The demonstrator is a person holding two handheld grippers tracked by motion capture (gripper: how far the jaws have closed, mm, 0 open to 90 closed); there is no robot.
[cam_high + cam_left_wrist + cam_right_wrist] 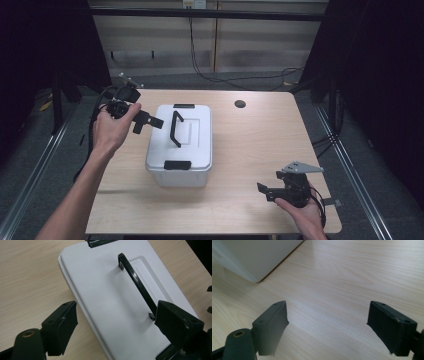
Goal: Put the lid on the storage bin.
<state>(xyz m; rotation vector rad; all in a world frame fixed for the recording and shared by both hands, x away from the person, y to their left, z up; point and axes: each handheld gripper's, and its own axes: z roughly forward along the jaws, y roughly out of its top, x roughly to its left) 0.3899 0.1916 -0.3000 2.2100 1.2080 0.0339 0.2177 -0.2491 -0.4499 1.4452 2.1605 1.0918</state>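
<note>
- A pale wooden table sits in a dim room, dark floor and loose cables behind it, and a white lidded box stands left of the table's middle.
- The left gripper hovers at the box's far left corner, jaws wide apart with nothing between them — the left gripper view looks down over the lid toward the black handle.
- The right gripper waits low over bare wood near the table's front right, jaws also spread and empty; a corner of the box sits well apart from it.
- Progress, by the look of it: early. The lid is on, a black latch lies flat at the near end and another at the far end, and the handle is untouched.
- Left to do, likely: close in on the handle or a latch — which one is anyone's guess.
- Hard to tell: whether the latches are locked, and what the box holds, since the lid hides the inside.
</note>
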